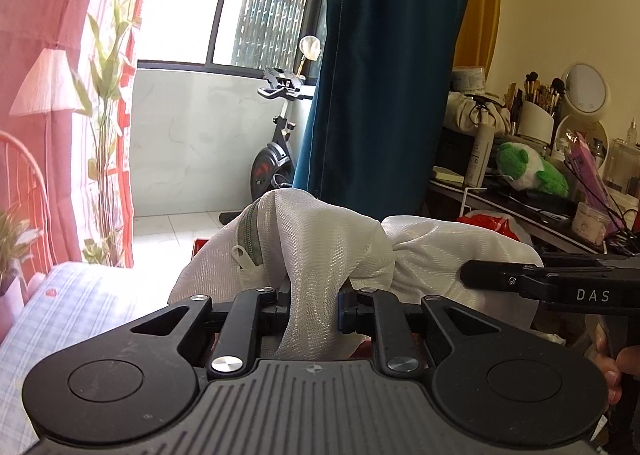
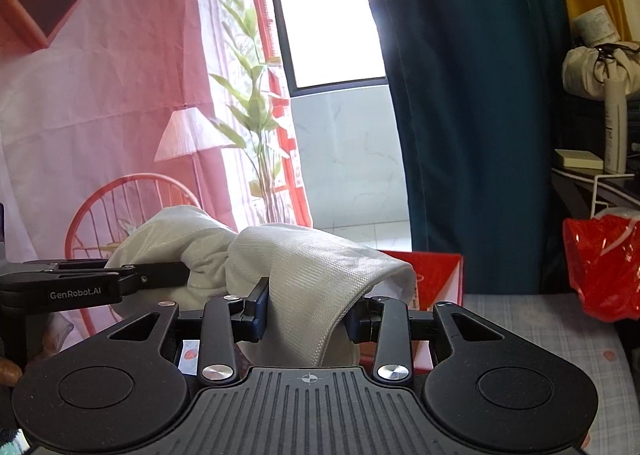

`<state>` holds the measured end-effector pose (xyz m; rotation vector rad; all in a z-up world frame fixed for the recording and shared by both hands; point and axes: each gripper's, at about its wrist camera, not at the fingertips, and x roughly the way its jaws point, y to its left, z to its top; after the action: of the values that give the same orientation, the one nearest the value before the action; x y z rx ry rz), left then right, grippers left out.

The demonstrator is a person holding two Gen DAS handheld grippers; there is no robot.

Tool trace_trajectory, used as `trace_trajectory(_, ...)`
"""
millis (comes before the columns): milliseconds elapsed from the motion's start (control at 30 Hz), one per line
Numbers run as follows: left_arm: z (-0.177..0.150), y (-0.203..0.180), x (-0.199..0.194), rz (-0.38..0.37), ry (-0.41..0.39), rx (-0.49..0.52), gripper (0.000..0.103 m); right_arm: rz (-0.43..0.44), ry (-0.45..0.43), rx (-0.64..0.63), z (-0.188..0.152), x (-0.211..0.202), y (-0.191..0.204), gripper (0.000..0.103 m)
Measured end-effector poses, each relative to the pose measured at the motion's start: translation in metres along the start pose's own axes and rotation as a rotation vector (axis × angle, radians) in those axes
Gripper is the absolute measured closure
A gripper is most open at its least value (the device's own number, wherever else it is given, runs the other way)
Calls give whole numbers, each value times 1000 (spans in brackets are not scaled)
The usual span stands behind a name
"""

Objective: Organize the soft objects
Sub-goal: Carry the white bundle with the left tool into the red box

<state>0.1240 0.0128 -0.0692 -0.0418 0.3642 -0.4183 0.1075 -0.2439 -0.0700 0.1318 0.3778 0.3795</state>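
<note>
- Holding a white mesh bag [image 1: 328, 247] in the air between them, both grippers are gripping it at once: the left gripper [image 1: 313, 309] is clenched on a bunched fold near the zipper end, and the right gripper [image 2: 306, 313] is clenched on a fold at the other end.
- Showing in the left wrist view, the grey-green zipper [image 1: 249, 233] and its white pull tab [image 1: 241, 256] are sitting just above and to the left of the left gripper's fingers, with the zipper curving over the top of the bag.
- Twisting between the two grasps, the fabric is bunching into a knot-like gather in the middle (the bag looks limp, so whether anything is inside cannot be told).
- Lying under the raised bag are a red box [image 2: 434, 275] and a checked bedsheet [image 2: 532, 331]; the bag appears to be hanging above the box's near side, apart from the sheet.
- Judging from this, the step in hand seems to be lifting and spreading the bag, either to open it or to fold it for putting away.
- Calling for care next, the two grippers will likely need to draw apart to take out the twist, keeping both grasps firm since the slick mesh could slip free.
- Sitting well apart on the cluttered desk, a green and white plush toy [image 1: 528, 169] may be another soft thing waiting for its turn, though that is only a guess.
</note>
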Motion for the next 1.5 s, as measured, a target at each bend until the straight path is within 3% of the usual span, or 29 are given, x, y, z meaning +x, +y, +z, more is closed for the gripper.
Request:
trace_trajectory(267, 16, 14, 53, 9, 69, 6, 83, -12, 32, -32, 15, 51, -25, 70)
trace_trajectory(733, 12, 29, 132, 34, 213, 43, 83, -28, 106, -12, 2, 121, -61, 70)
trace_trajectory(1500, 0, 51, 188, 55, 349, 36, 78, -44, 242, 24, -5, 182, -81, 70)
